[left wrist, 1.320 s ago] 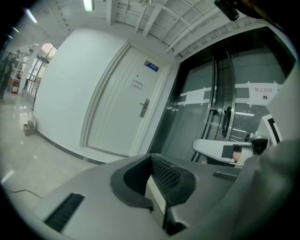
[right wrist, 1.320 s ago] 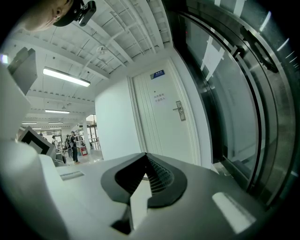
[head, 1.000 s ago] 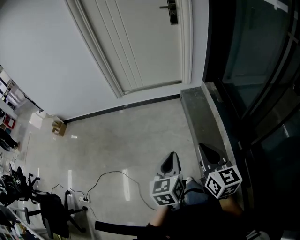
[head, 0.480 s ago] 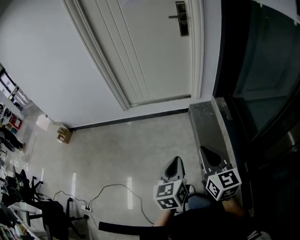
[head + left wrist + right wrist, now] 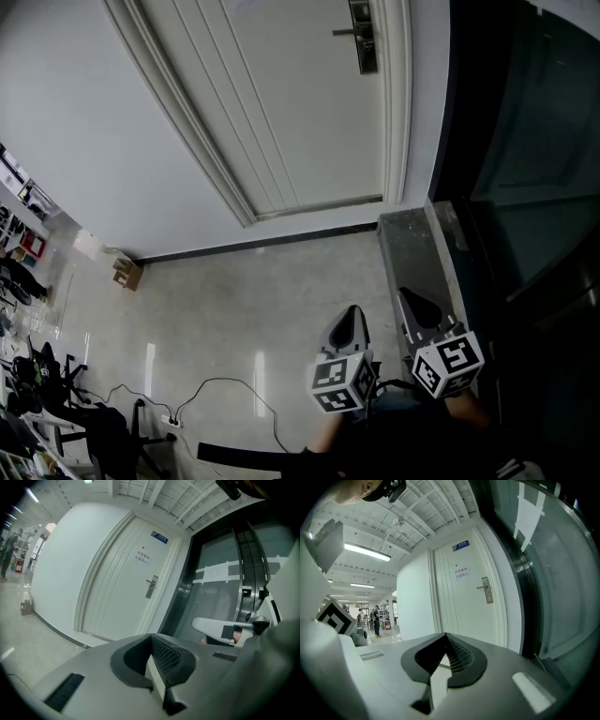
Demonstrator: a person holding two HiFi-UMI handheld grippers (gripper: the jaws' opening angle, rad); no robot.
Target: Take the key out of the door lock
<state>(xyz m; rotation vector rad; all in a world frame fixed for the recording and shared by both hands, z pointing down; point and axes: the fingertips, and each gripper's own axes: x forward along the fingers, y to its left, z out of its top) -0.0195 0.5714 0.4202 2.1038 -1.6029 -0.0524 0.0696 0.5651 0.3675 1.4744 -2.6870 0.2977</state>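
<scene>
1. The left tool [image 5: 348, 322] is held low in the frame, right of centre in the head view. Its marker cube [image 5: 340, 385] is seen just below it.
2. In the left gripper view, the jaws of the left tool [image 5: 151, 638] are seen pressed together, and nothing is held between them.
3. The right tool [image 5: 415, 307] is held just beside the left one, on its right, with its own cube [image 5: 448, 362] below.
4. In the right gripper view, the jaws of the right tool [image 5: 444, 637] are likewise brought together, and nothing is gripped.
5. The white door [image 5: 300, 103] is seen closed in the upper middle of the head view.
6. The door lock [image 5: 361, 37], with its lever handle, is found at the top of the frame, right of centre, well apart from both tools.
7. The key cannot be made out at this size in any view.
8. A blue plate [image 5: 159, 537] and a paper notice [image 5: 142, 558] are fixed on the door's upper part.
9. A dark glass wall [image 5: 525, 141] is seen at the right edge, with a stone ledge [image 5: 412, 253] along its foot.
10. A cable [image 5: 234, 361] is laid across the pale floor [image 5: 253, 300] at the lower left, and a cardboard box [image 5: 127, 272] is set by the wall.
</scene>
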